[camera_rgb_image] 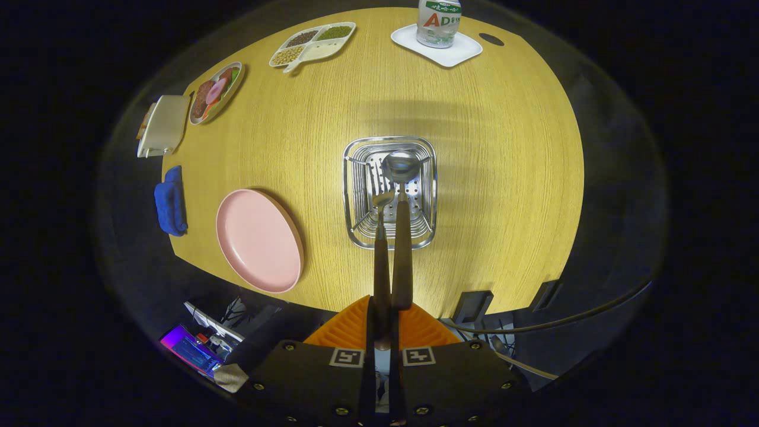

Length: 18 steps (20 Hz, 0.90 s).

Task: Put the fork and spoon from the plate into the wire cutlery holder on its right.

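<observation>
My gripper [386,314] is shut on the dark handles of a fork [381,201] and a spoon [402,167], held side by side and pointing straight ahead. Their metal heads hang above the open top of the wire cutlery holder [356,196], which stands on the wooden table beyond my fingers. I look down into the holder from high above. The pink plate [258,240] lies bare to the left of the holder, near the table's front edge.
A blue cloth [171,200] lies left of the plate. Farther off are a plate of food [214,93], a white box [162,125], a divided snack dish [313,44] and a bottle [439,21] on a white tray [462,52].
</observation>
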Available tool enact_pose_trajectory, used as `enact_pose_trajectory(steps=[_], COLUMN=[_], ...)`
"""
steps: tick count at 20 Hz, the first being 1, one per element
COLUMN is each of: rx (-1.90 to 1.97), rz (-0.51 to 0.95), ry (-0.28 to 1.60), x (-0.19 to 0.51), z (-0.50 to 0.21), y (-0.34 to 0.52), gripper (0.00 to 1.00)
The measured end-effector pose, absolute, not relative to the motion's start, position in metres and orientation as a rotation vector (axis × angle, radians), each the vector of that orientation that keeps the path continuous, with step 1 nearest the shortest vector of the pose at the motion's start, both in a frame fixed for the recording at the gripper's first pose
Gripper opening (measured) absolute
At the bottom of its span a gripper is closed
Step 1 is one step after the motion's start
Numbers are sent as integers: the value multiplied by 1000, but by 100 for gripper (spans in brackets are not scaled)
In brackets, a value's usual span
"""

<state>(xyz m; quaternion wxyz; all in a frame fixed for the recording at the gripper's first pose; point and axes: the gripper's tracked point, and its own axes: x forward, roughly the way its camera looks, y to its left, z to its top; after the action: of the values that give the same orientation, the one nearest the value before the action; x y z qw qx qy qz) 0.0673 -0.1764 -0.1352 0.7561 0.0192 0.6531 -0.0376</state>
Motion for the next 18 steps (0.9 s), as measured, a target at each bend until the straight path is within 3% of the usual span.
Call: enact_pose_trajectory(steps=[10,11,13,18], rx=[38,50,32,18], rz=[-81,-75,-74,-73], ry=[1360,1351,1346,1290], x=[66,65,61,59], z=[-128,-126,-121,-109], y=[-177,-174,-176,-177], gripper=[17,20,36,36])
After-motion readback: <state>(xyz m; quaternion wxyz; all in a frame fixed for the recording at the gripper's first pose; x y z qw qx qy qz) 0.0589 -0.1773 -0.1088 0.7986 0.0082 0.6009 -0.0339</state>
